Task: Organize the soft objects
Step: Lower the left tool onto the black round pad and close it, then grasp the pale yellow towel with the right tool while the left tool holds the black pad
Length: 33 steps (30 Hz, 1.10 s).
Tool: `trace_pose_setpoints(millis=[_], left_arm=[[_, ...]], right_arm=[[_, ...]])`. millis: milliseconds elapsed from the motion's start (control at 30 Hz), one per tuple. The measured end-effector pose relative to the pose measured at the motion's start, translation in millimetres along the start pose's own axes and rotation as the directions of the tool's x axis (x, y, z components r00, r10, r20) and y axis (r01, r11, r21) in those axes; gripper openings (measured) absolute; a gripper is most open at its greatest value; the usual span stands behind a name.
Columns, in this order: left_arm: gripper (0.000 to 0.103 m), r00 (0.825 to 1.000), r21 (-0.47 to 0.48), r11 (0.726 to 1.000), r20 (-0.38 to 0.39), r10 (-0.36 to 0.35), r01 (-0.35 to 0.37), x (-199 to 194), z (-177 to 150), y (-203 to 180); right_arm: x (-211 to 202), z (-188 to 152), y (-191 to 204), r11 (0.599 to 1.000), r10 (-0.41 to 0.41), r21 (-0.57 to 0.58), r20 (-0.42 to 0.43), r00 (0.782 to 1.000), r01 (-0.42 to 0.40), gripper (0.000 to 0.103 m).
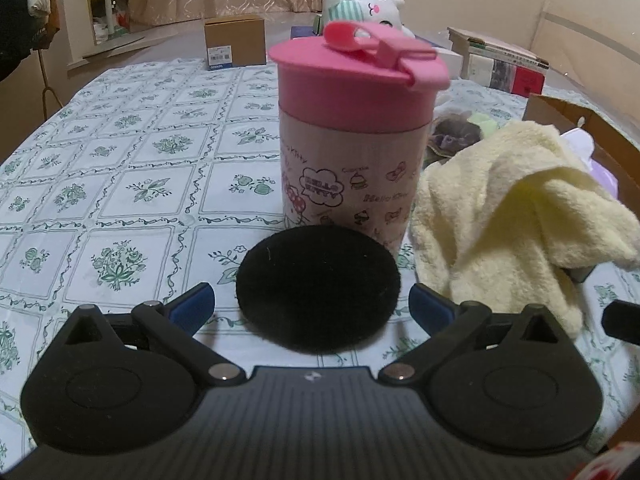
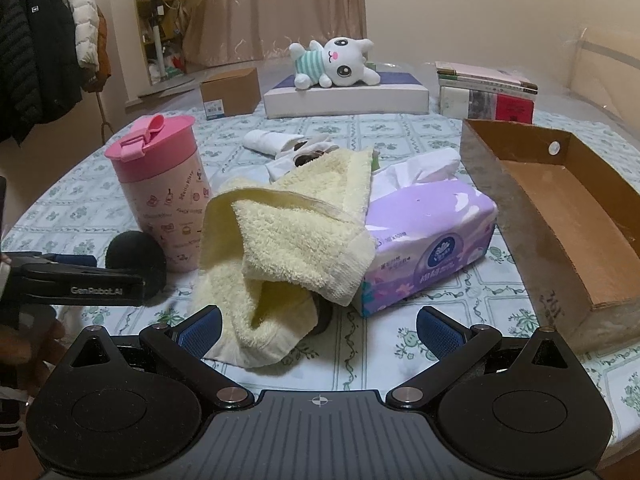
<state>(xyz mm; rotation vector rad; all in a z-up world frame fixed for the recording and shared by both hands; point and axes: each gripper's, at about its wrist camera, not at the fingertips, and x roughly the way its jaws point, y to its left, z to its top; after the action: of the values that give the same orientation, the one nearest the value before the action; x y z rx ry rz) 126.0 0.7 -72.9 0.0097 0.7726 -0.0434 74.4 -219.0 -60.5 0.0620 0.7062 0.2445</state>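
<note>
Pink tumbler (image 2: 160, 192), book stack (image 2: 486, 94), small carton (image 2: 230, 92).

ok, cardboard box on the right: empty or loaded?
Empty as far as visible: the box shows a bare brown floor; its near end is hidden behind the wall.

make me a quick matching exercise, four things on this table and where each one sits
Things:
1. yellow towel
2. plush toy
3. black round pad
4. cardboard tray

Places:
a. on the flat white box at the far side
b. draped over the tissue pack
c. at the table's right edge
d. in front of the pink cup

Pairs: 1-b, 2-a, 3-d, 4-c
</note>
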Motion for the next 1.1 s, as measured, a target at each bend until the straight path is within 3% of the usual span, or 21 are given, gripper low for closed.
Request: trace_pose_setpoints(millis=[167,300,633,900,1100], left_arm=[[0.102,1.0,0.001,1.0,0.01,0.019,-0.019,7.7,0.3,3.8],[0.084,1.0,0.005,1.0,0.005,0.0,0.0,6.5,1.4,2.0],[0.081,1.0,-0.019,1.0,0.008,-0.014,0.014,-20.0,-3.8,10.8],[0.081,1.0,-0.041,0.999,0.021,-0.02,0.021,-42.0,-4.9,14.9],[0.081,0.999,-0.053,0.998,0.023,-0.031,0.033,-42.2,-2.8,17.4]], right_arm=[[3.1,-0.1,0.4,1.0,-0.005,-0.009,0.0,1.0,0.005,0.103],[3.3,-0.6,0.4,1.0,-0.007,-0.012,-0.002,1.0,0.007,0.103],[-10.1,5.9,8.2,0.999,0.001,-0.05,0.047,0.999,0.001,0.103],[1.1,17.4,30.8,0.969,0.003,-0.246,0.098,0.995,0.022,0.102],[30.8,24.1,48.0,0.892,0.014,-0.452,0.096,0.995,0.031,0.102]])
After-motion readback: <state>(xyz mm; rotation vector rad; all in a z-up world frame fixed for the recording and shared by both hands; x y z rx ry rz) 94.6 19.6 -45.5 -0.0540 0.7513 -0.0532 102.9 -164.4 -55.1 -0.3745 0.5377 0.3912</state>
